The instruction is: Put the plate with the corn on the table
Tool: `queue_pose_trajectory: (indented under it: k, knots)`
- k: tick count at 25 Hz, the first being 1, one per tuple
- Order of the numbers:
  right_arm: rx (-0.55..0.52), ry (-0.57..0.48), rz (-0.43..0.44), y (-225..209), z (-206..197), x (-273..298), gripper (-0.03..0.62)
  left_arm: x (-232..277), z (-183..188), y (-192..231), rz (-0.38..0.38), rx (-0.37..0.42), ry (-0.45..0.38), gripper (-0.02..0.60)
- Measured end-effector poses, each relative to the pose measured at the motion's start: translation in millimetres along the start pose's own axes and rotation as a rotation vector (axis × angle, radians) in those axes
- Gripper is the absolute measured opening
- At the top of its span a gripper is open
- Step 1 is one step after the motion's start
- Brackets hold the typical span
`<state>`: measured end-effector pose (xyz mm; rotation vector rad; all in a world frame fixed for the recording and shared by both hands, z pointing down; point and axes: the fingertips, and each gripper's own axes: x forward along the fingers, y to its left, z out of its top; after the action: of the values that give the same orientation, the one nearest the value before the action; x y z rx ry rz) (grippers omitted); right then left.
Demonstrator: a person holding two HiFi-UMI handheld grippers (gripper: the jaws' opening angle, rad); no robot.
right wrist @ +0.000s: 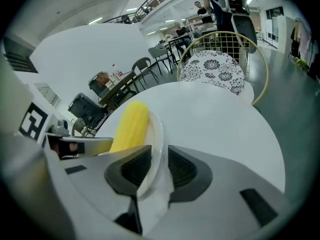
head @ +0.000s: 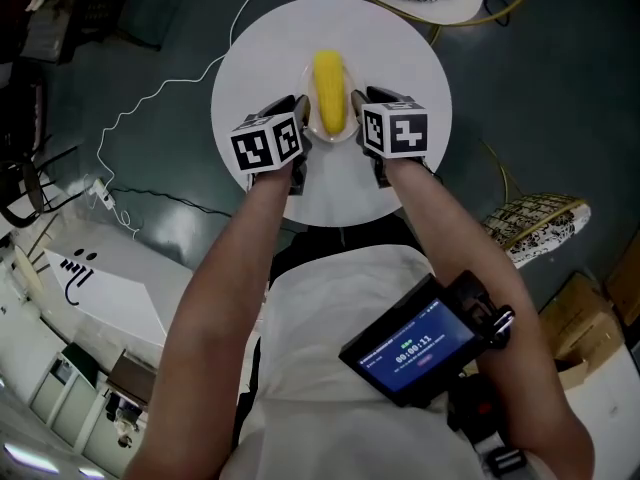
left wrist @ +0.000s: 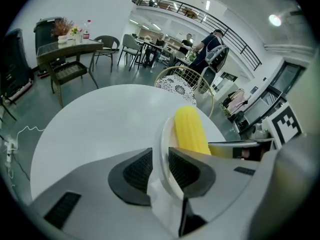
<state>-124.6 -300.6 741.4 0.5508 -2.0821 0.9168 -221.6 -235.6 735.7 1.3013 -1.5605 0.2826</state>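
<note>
In the head view, a small white plate (head: 330, 138) sits over the middle of a round white table (head: 260, 58). A yellow corn cob (head: 329, 90) lies on it. The cob's long axis runs straight away from the person, between the two arms. The left gripper (head: 300, 118) is at the plate's left edge and the right gripper (head: 358, 106) at its right edge, directly opposite each other and equally near. The grip line therefore crosses the cob at a right angle. This view does not show whether the plate's underside touches the tabletop.

In the left gripper view, the left gripper (left wrist: 161, 166) has its two dark ribbed pads closed in on the plate's thin rim (left wrist: 164, 134), which stands edge-on between them. The cob (left wrist: 190, 131) lies just beyond the jaws and slightly to their right, and the bare tabletop (left wrist: 100, 119) spreads out on the left.

In the right gripper view, the right gripper (right wrist: 159, 168) likewise pinches the opposite rim (right wrist: 156, 134) between its pads. Here the cob (right wrist: 129, 126) lies just to the left of the jaws, and the table surface (right wrist: 215, 114) runs out ahead and to the right.

Judging from this, the plate is centred over the table. Setting it down calls for both grippers to lower evenly so that the cob, free to roll sideways towards either one, stays put.
</note>
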Motion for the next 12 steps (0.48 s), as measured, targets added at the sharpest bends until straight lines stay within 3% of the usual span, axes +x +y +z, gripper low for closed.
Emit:
queue_pose_trajectory:
  k: [4, 9, 12]
  knots:
    - [0.041, -0.051, -0.010, -8.5, 2.0, -10.4, 0.083, -12.6, -1.7, 7.7, 0.002, -0.025, -0.047, 0.080]
    - [0.103, -0.107, -0.037, -19.8, 0.4, -34.7, 0.076, -39.8, -1.4, 1.0, -0.046, 0.003, -0.145, 0.078]
    - [0.109, -0.133, -0.049, -18.5, -5.1, -50.7, 0.022, -56.1, -6.4, -2.1, -0.054, 0.026, -0.172, 0.077]
